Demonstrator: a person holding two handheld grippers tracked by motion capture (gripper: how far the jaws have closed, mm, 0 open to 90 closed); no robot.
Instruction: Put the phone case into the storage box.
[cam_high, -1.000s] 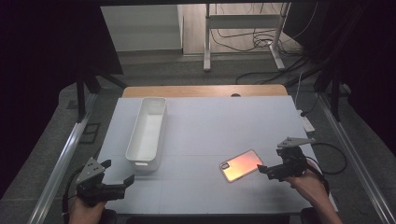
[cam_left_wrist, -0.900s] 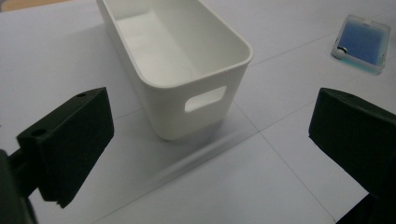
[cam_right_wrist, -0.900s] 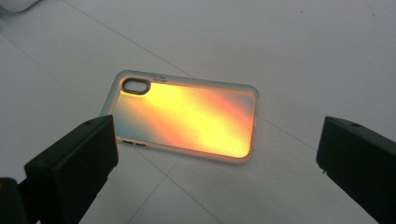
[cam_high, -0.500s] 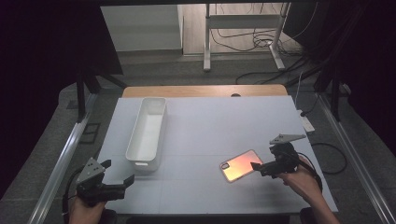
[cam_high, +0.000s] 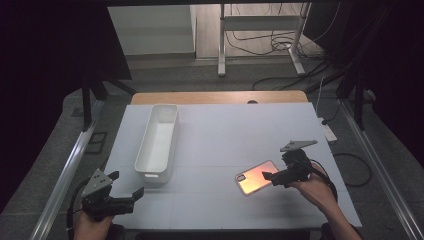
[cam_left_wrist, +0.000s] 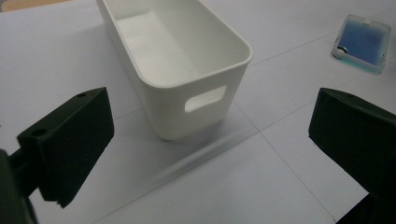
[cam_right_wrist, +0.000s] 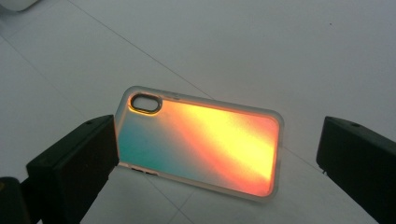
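Note:
A phone case (cam_high: 255, 177) with an orange-to-teal sheen lies flat on the white table (cam_high: 225, 125), right of centre near the front. My right gripper (cam_high: 276, 169) is open at the case's right end. In the right gripper view the phone case (cam_right_wrist: 201, 144) lies between and just beyond the spread jaws of the right gripper (cam_right_wrist: 219, 168), touching neither. A long white bin (cam_high: 157, 142) stands empty at the left. My left gripper (cam_high: 127, 185) is open near the front left corner, a little short of the bin (cam_left_wrist: 177, 60), with nothing between its jaws (cam_left_wrist: 215, 149). The phone case (cam_left_wrist: 362, 43) looks blue in the left gripper view.
A wooden strip (cam_high: 220, 96) runs along the table's far edge. Metal rails flank the table on both sides. Beyond it, cables (cam_high: 270, 45) and a stand's legs sit on the floor. A white power strip (cam_high: 328, 132) lies off the right edge.
My right gripper has moved left and forward until its open jaws reach the phone case's right end. The left gripper, the bin and the case have stayed put.

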